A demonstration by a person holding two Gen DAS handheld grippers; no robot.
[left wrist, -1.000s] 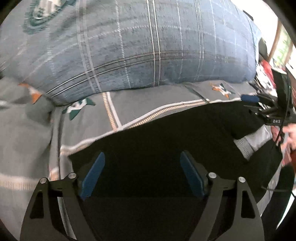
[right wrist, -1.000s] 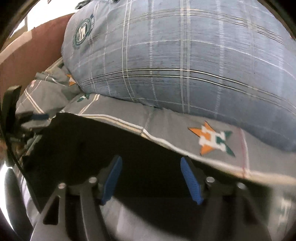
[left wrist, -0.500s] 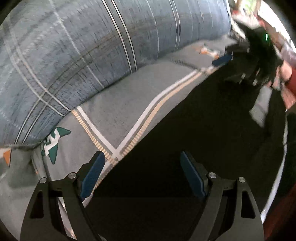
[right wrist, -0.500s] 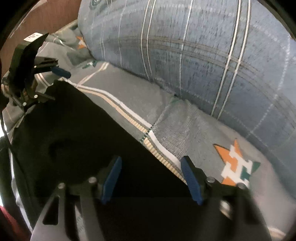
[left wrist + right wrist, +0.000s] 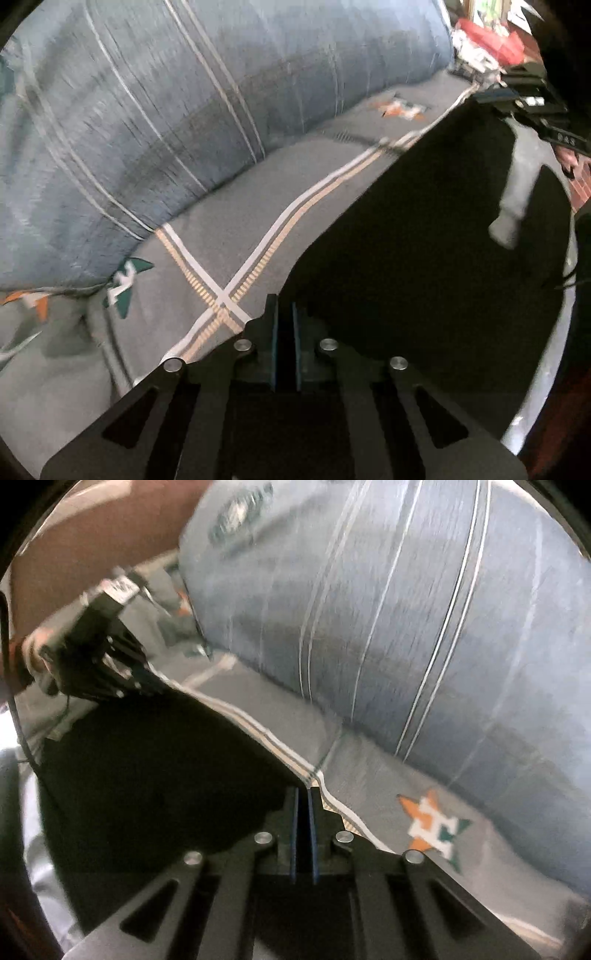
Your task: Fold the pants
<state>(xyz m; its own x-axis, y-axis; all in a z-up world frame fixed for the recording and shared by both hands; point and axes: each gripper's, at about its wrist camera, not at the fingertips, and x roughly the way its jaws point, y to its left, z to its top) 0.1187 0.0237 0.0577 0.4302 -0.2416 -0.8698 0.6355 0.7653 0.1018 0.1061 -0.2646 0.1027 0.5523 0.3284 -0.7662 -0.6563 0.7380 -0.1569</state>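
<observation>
Black pants [image 5: 424, 229] lie spread on a grey bedsheet [image 5: 236, 206]; they fill the lower left of the right wrist view [image 5: 155, 775]. My left gripper [image 5: 284, 317] is shut on the pants' near-left corner. My right gripper [image 5: 303, 801] is shut on the pants' other corner at the far edge. Each gripper shows in the other's view: the right one at top right [image 5: 517, 99], the left one at left [image 5: 110, 664], both at the cloth's edge.
A large blue plaid pillow [image 5: 166, 110] lies just behind the pants, also in the right wrist view [image 5: 406, 627]. The sheet has stripe lines and star logos [image 5: 436, 827]. Red items [image 5: 491, 33] sit beyond the bed at top right.
Both grippers were open over the pants' edge and have closed onto the corners. Both views have shifted toward the cloth's corners.
</observation>
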